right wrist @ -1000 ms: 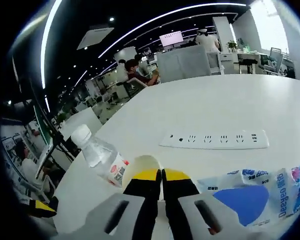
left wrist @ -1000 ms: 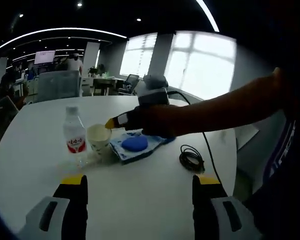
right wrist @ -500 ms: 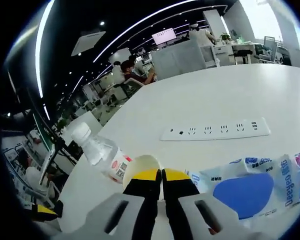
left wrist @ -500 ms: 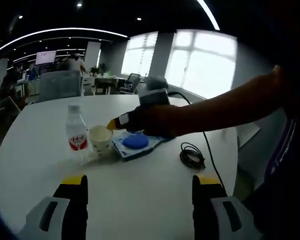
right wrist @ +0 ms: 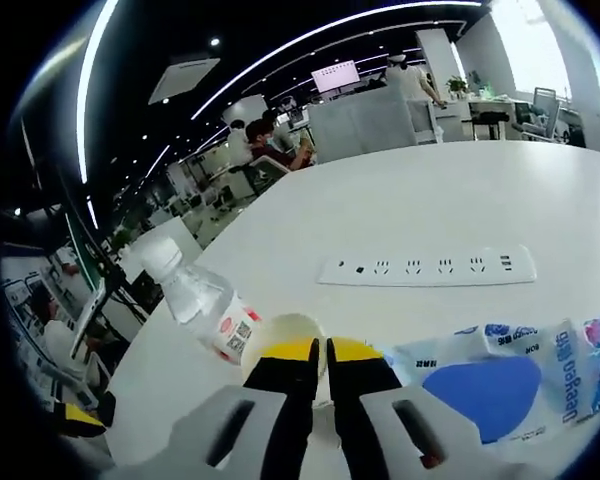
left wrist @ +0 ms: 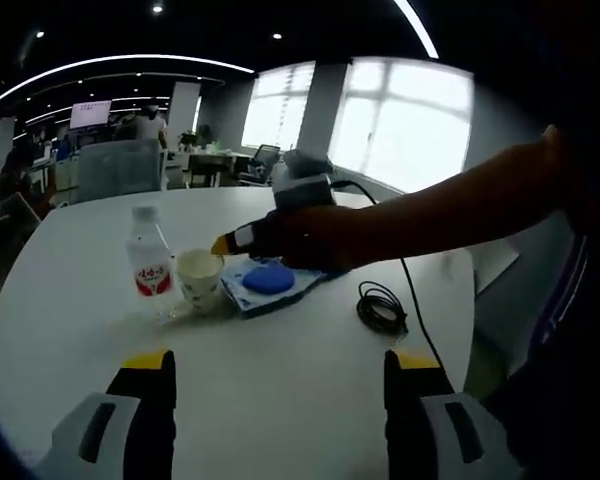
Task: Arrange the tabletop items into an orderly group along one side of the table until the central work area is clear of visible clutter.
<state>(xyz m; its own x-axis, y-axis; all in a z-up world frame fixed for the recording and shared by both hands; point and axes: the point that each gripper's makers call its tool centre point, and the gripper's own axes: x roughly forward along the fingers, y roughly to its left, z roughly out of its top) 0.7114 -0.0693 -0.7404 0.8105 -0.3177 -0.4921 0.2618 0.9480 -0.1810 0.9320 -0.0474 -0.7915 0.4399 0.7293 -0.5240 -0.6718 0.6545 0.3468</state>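
Likely, the right hand-held gripper (right wrist: 318,350), pinching the paper cup (left wrist: 199,278) rim beside the water bottle (left wrist: 151,264), could tip the cup while the left hand-held gripper (left wrist: 277,372) hangs spread.

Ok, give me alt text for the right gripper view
The right gripper, jaws nearly closed, reaches the rim of a paper cup on a white table, between a water bottle and a blue wipes packet.

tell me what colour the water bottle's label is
Red and white; the water bottle label shows best in the left gripper view.
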